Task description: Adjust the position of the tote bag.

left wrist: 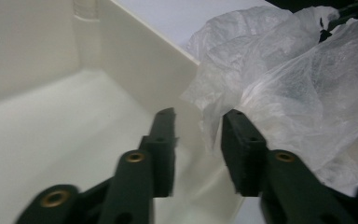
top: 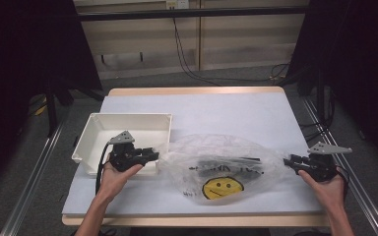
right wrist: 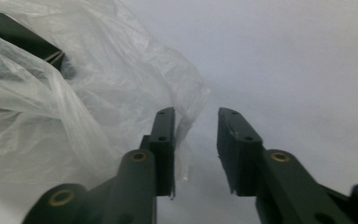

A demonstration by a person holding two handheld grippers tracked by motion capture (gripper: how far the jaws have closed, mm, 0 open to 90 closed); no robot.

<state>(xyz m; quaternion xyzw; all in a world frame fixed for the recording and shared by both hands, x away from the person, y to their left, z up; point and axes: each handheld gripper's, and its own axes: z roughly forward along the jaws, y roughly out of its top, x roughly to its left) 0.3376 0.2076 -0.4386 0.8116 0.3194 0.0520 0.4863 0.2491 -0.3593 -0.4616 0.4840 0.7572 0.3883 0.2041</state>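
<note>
A crumpled clear plastic bag [top: 221, 157] with a yellow smiley face [top: 221, 188] lies across the middle of the white table [top: 226, 108], with dark items inside it. My left gripper [top: 155, 155] points at the bag's left end, over the near right corner of a white tray [top: 128, 116]. In the left gripper view the jaws [left wrist: 198, 119] stand apart, and the bag's edge [left wrist: 307, 93] sits just past the tips without being pressed. At the bag's right end my right gripper [top: 286, 160] is open [right wrist: 196, 116], a flap of the bag [right wrist: 74, 93] beside its left jaw.
The tray's inner wall [left wrist: 140, 60] rises to the left of the left gripper's jaws, and the tray looks empty. Bare table surface stretches behind the bag. Metal rails run along both sides of the table, and cables lie on the floor beyond it.
</note>
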